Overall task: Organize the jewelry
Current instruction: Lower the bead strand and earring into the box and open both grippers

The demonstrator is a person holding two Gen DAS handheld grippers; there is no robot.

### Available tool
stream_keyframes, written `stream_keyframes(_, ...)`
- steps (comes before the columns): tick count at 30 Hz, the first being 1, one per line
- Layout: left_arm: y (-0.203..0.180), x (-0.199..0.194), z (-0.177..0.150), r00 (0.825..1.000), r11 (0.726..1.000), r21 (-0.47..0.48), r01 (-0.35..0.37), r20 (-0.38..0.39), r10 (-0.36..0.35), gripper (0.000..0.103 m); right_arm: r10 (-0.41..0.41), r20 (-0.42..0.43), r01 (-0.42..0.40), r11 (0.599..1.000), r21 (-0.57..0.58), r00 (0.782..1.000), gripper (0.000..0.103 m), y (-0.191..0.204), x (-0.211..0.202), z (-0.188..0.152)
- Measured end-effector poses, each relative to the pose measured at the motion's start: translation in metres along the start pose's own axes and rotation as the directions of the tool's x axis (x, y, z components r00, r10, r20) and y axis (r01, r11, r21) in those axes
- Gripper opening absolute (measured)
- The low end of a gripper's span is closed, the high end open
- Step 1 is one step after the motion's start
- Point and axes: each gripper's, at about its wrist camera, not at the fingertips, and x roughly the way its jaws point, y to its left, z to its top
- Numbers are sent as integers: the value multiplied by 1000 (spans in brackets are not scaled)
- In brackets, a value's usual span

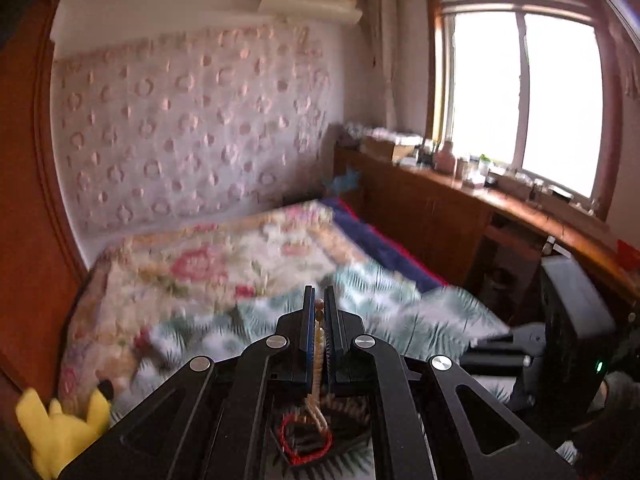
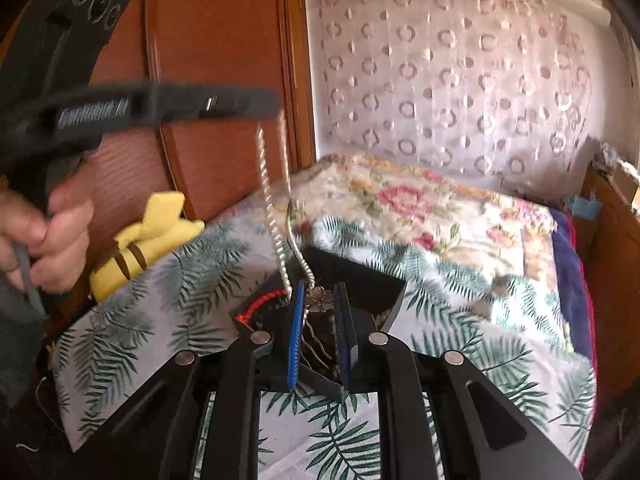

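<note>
— Now, item one?
— My left gripper (image 1: 319, 312): jaws narrow, clamped on a cream beaded necklace (image 1: 319, 344) hanging above the black jewelry box (image 2: 356, 276).
— Item two?
— My right gripper (image 2: 318, 300): jaws partly apart around a copper flower pendant (image 2: 319, 299); whether they grip it, I cannot tell.

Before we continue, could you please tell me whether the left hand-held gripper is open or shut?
Shut: the left hand-held gripper pinches a bead necklace between its pads.

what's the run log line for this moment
left gripper: shut on bead strand | right gripper: open around flower pendant | black tray on bed
</note>
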Motion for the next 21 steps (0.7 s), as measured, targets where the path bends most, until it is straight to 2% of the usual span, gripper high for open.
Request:
stream_keyframes(3,10,22,-27,997,999,-36,-24,-77,21,7,1,-32,0,1000,11,999,17,0,21,-8)
stream_keyframes(5,15,27,-45,994,998,-54,-38,-101,32,33,-12,-38,13,1000,20,999,19,0,29,-10)
stream_keyframes(7,20,25,-56,994,996,-63,-56,-102,49,39,-24,-41,25,999,30,999,37,0,32,-12)
stream_keyframes(9,24,19,-67,993,995,-78,-66,-103,58,50,-36,-35,38,998,43,999,38,0,30,-13)
stream_keyframes(10,26,13,-73,993,993,-92,-74,-95,65,63,-42,-31,43,998,49,999,39,0,26,-14)
stream_keyframes(11,27,8,-77,994,992,-102,-79,-85,71,70,-57,-25,58,997,53,998,39,2,22,-15)
stream_keyframes(12,28,3,-81,994,991,-105,-84,-80,76,72,-66,-19,67,996,56,998,39,3,17,-17)
stream_keyframes(14,26,-10,-91,992,987,-106,-120,-62,114,86,-88,0,88,994,71,996,46,8,2,-22)
stream_keyframes(17,23,-26,-100,988,982,-109,-153,-40,149,95,-133,36,129,987,97,990,61,16,-23,-31)
stream_keyframes(21,12,-52,-113,976,971,-106,-217,-18,216,95,-223,90,208,966,152,971,88,26,-58,-45)
